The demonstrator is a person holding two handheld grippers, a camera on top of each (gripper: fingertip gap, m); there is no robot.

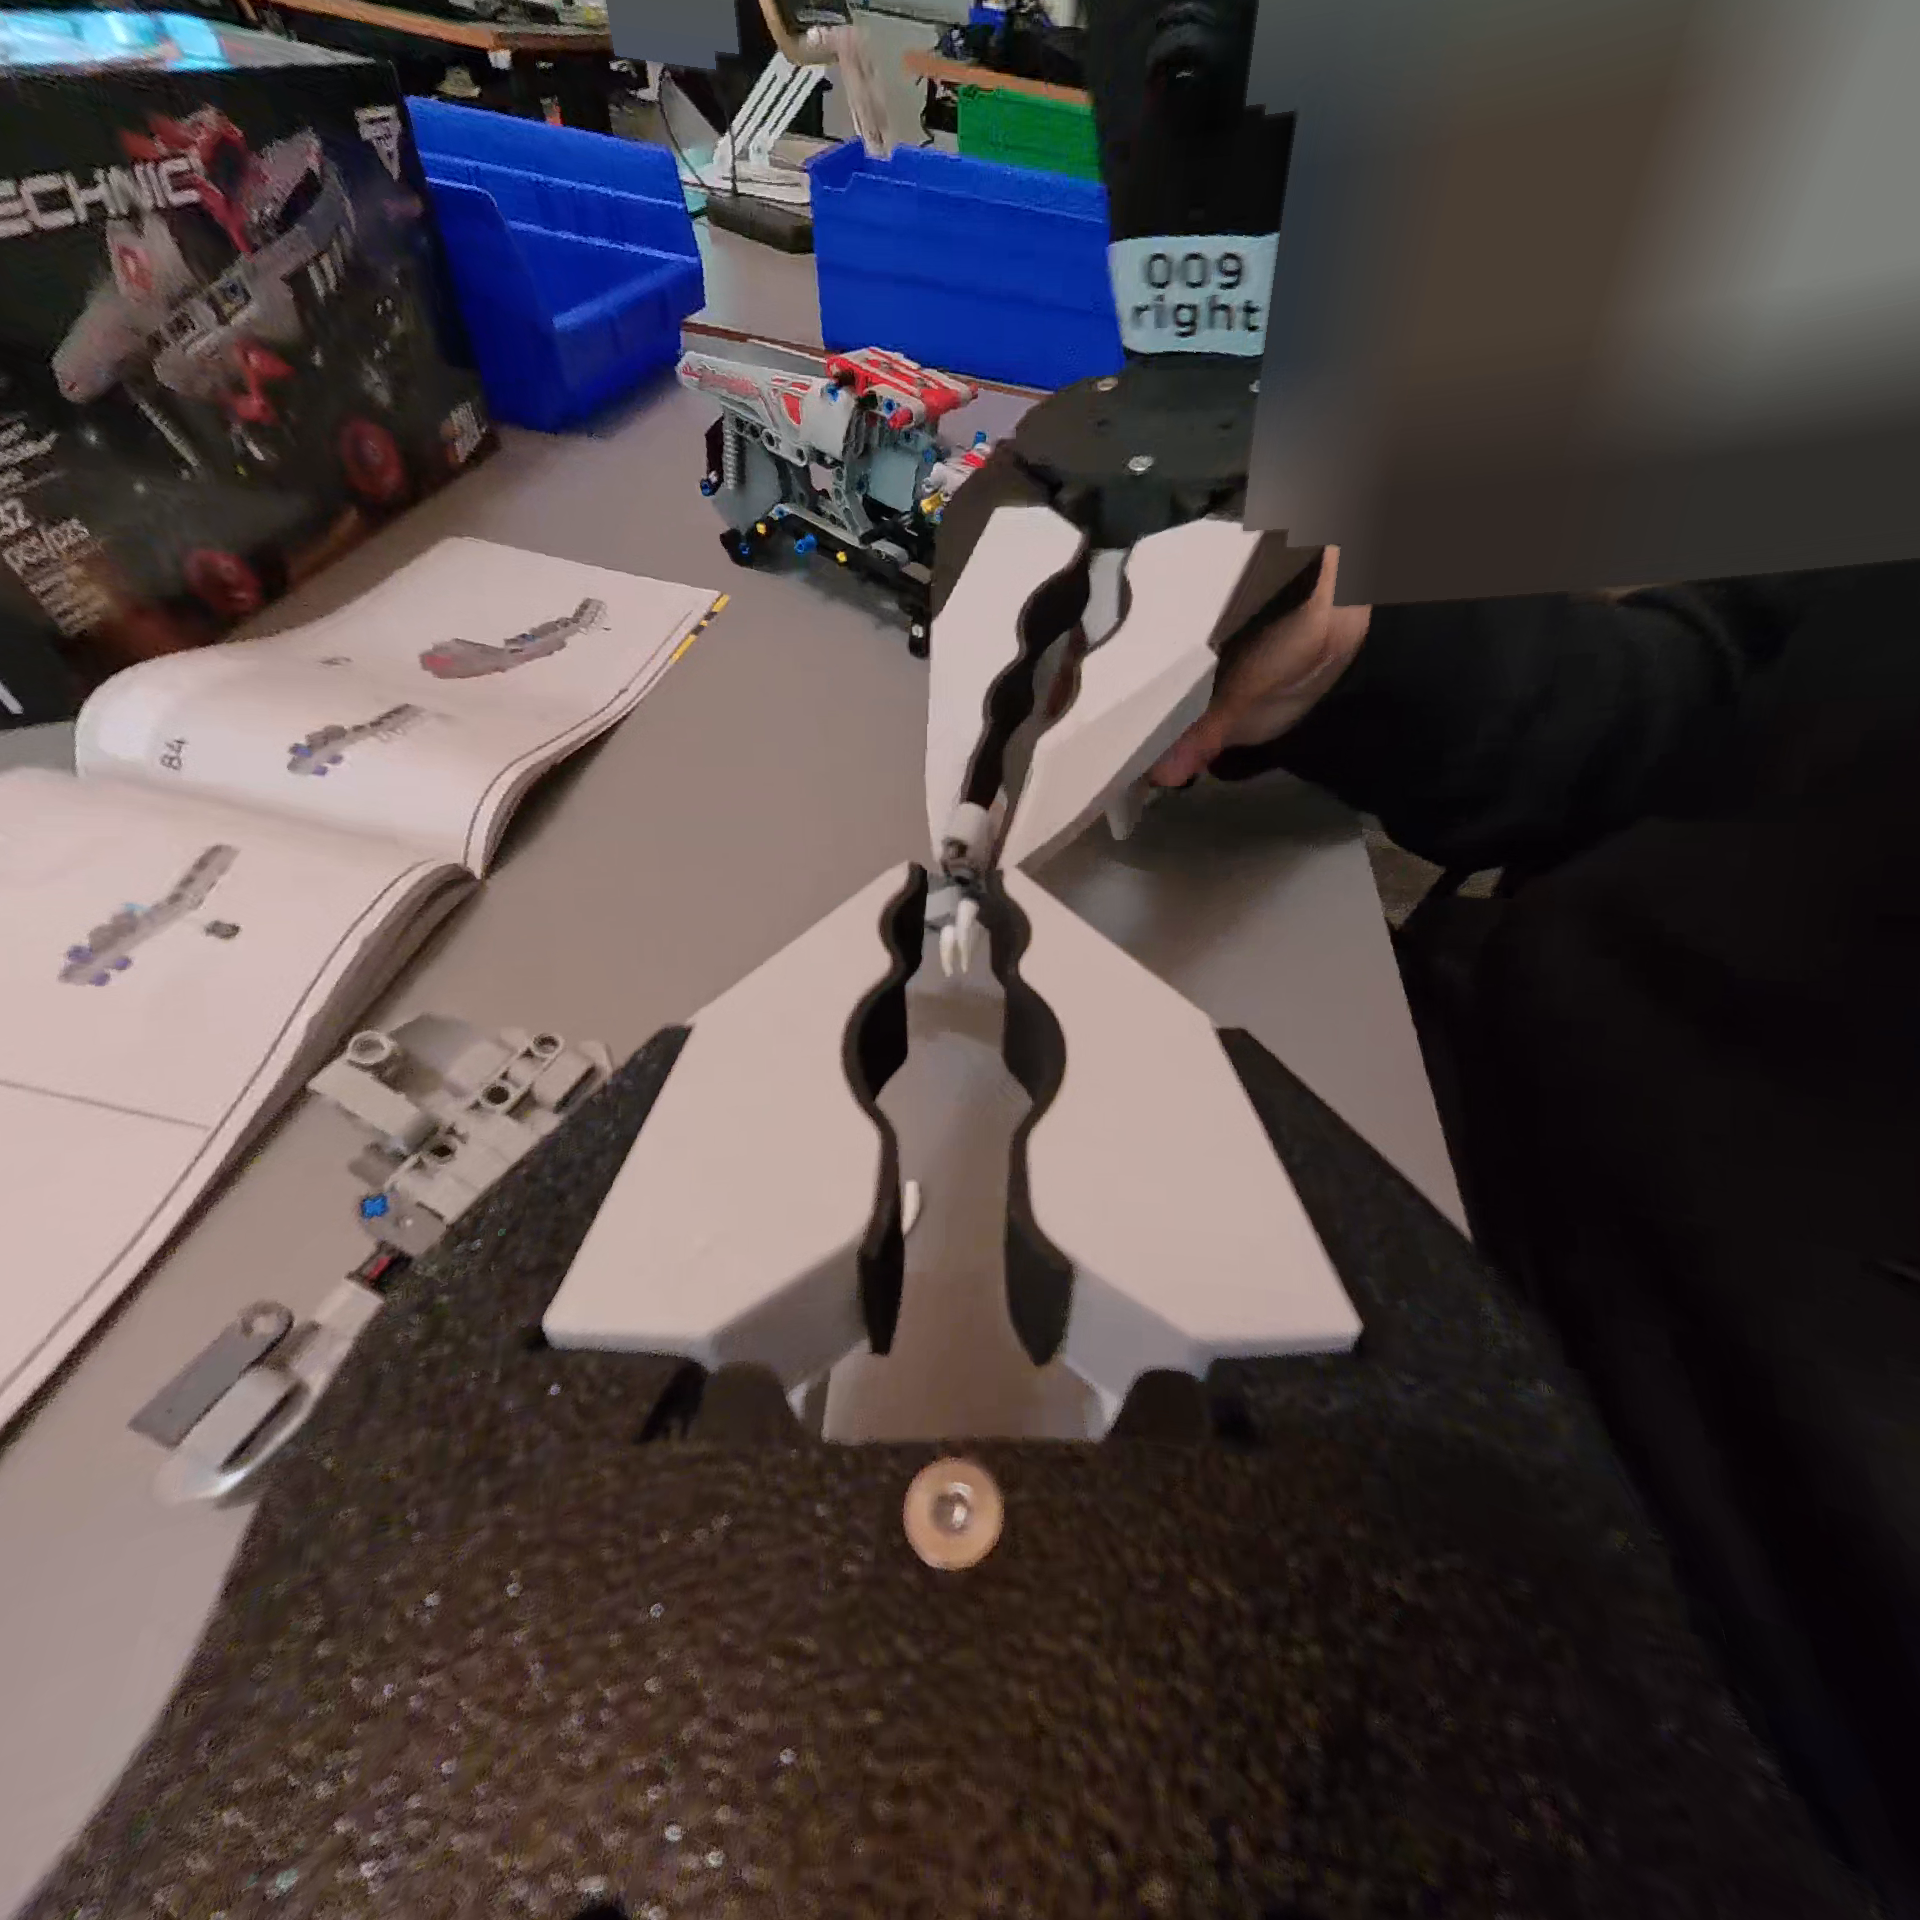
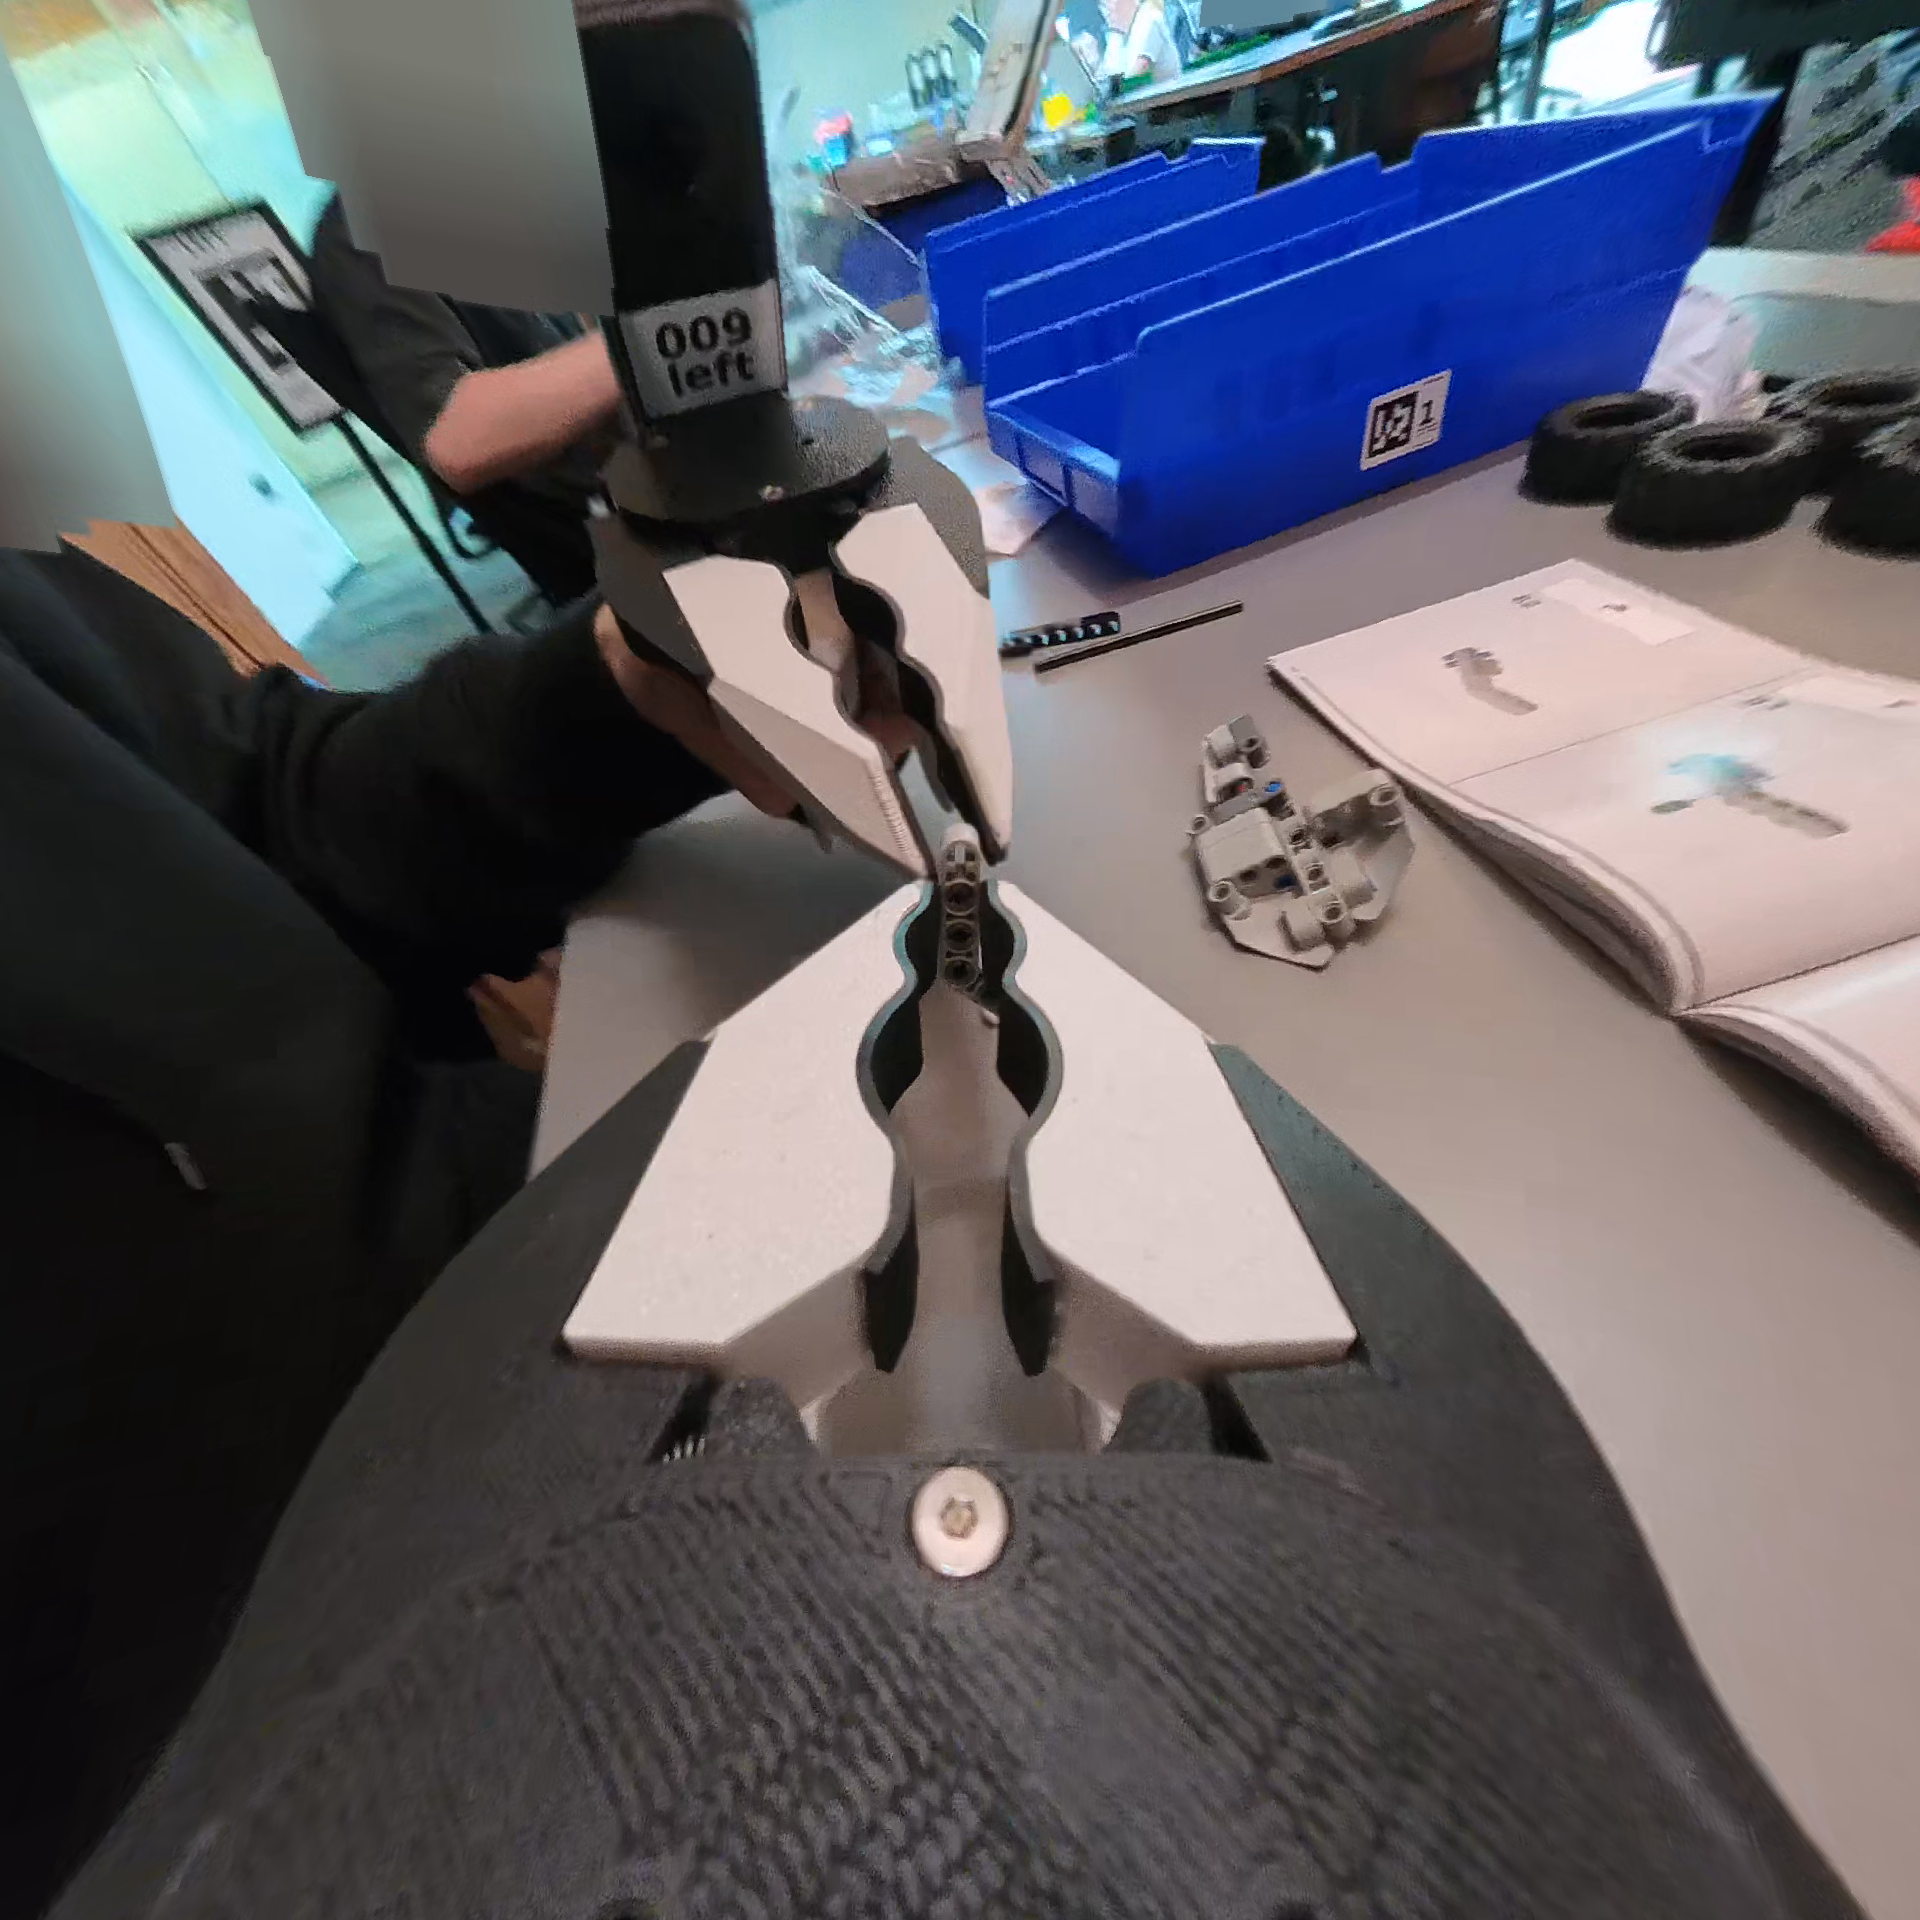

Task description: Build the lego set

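From my left gripper (image 1: 961, 899) I see the open instruction booklet (image 1: 312, 790) lying far left on the grey table (image 1: 727, 790), its spine toward me, with a grey sub-assembly (image 1: 457, 1122) just beside its near corner. Behind stand the dark set box (image 1: 208, 312), two blue bins (image 1: 582, 281) and the half-built model (image 1: 831, 457); bare table lies between these and my tips. My left fingers are pinched on a small white piece (image 1: 961, 935), tip to tip with the right gripper (image 2: 961, 914). That one is clamped on a short grey holed beam (image 2: 959, 925), held in the air over the table's near edge (image 1: 1382, 935). On the right wrist view, open table runs rightward past a black axle (image 2: 1138, 634) to loose black tyres (image 2: 1704, 468) far right.
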